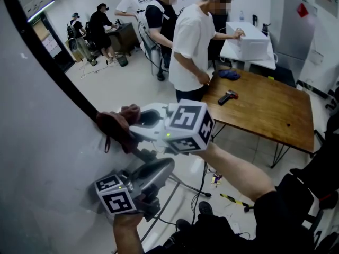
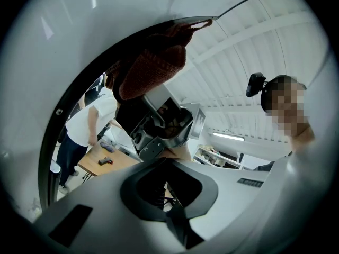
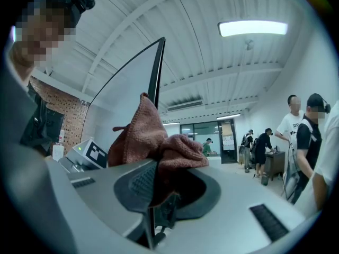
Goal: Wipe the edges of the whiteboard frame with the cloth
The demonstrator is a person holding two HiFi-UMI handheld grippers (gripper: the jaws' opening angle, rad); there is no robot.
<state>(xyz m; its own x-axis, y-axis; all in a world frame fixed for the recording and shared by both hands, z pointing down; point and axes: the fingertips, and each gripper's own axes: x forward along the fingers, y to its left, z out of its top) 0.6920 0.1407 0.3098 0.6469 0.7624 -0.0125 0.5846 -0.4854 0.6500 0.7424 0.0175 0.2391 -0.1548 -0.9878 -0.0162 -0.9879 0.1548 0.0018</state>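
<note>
Firstly, closest to the person, the left hand-held gripper (image 1: 165, 165) hangs low beside the whiteboard (image 1: 37, 142). Its jaws are pressed together and its own view shows nothing between them. A little higher, the right hand-held gripper (image 1: 135, 123) pinches a reddish-brown cloth (image 1: 117, 126). The cloth is bunched and wrapped over the black whiteboard frame (image 1: 53, 62), on the lower part of the board's right edge. In the right gripper view the thin frame edge passes between the jaws under the cloth. Farther away stands a wooden worktop (image 1: 265, 110). A black and red tool (image 1: 228, 96) lies near its far left corner, with a blue rag (image 1: 229, 74) just beyond it. A person in a white shirt (image 1: 190, 41) stands at that corner.
</note>
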